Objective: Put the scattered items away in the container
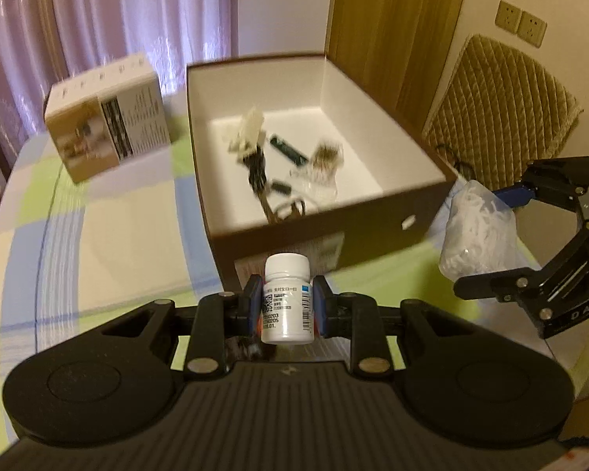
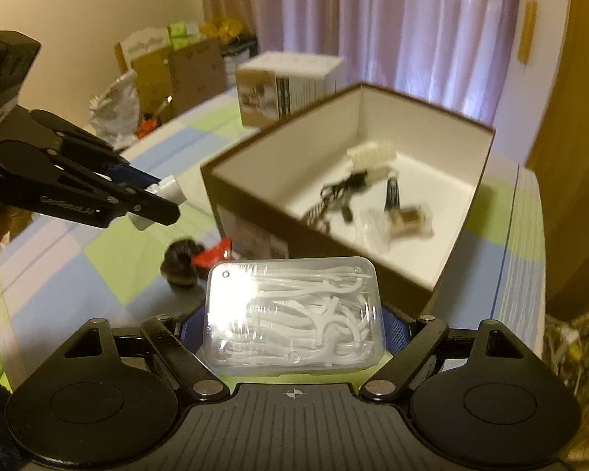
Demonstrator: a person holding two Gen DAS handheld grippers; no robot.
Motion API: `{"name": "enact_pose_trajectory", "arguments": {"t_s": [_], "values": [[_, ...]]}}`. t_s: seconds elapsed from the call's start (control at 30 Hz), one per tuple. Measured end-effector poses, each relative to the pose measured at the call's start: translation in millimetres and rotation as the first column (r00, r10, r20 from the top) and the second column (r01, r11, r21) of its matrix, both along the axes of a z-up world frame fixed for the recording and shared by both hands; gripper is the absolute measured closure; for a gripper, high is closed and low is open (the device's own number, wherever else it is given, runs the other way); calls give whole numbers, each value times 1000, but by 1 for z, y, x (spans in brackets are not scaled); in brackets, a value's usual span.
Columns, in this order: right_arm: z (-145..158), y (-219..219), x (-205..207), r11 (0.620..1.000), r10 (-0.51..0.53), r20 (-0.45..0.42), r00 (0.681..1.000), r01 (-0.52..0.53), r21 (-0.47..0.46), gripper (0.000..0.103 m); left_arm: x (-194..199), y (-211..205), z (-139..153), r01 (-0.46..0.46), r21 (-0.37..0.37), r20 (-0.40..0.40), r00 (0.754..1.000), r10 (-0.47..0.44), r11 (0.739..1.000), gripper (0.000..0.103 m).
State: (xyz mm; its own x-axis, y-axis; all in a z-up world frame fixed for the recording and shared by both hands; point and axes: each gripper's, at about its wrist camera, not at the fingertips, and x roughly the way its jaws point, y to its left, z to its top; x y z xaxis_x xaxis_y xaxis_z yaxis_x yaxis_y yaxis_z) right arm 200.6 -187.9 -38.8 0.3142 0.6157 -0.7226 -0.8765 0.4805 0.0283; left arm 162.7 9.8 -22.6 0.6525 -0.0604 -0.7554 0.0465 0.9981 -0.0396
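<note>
- Gripped nearest the left wrist camera, a white pill bottle [image 1: 286,300] is held upright between the blue pads of the left gripper [image 1: 287,306], whose jaws are closed on its labelled body, just in front of the container's near wall.
- On the checked tablecloth [image 1: 110,212], a printed carton [image 1: 108,115] is seen at far left, well apart from the bottle.
- A brown open box [image 1: 373,231] with a white interior is placed at centre; small blurred items [image 1: 282,153], not identifiable in detail, are seen on its floor.
- At right, the right gripper [image 2: 294,322] is closed on a clear case of floss picks [image 2: 294,314], held beside the box's right corner.
- In the right wrist view, a dark bundle [image 2: 178,265] and a red item [image 2: 214,255] are seen lying on the cloth, outside the box and near its wall.
</note>
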Motion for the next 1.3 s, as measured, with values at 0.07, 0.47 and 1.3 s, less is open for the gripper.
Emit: {"name": "enact_pose_trajectory", "arguments": {"t_s": [0.07,0.47,1.3], "values": [[7,1,7,1000,4,22,1000,-4,6,20,7,1,7,3,-6,18,1000,-2,1000,81],[18,14,50,1000,26,91,995,-27,11,20,47,4,19,31,-3,57,998,-31,1000,81],[-39,82,170,989,82,61,995,-74,-128,20,180,18,-20,61,-1,-27,998,-61,998,81]]}}
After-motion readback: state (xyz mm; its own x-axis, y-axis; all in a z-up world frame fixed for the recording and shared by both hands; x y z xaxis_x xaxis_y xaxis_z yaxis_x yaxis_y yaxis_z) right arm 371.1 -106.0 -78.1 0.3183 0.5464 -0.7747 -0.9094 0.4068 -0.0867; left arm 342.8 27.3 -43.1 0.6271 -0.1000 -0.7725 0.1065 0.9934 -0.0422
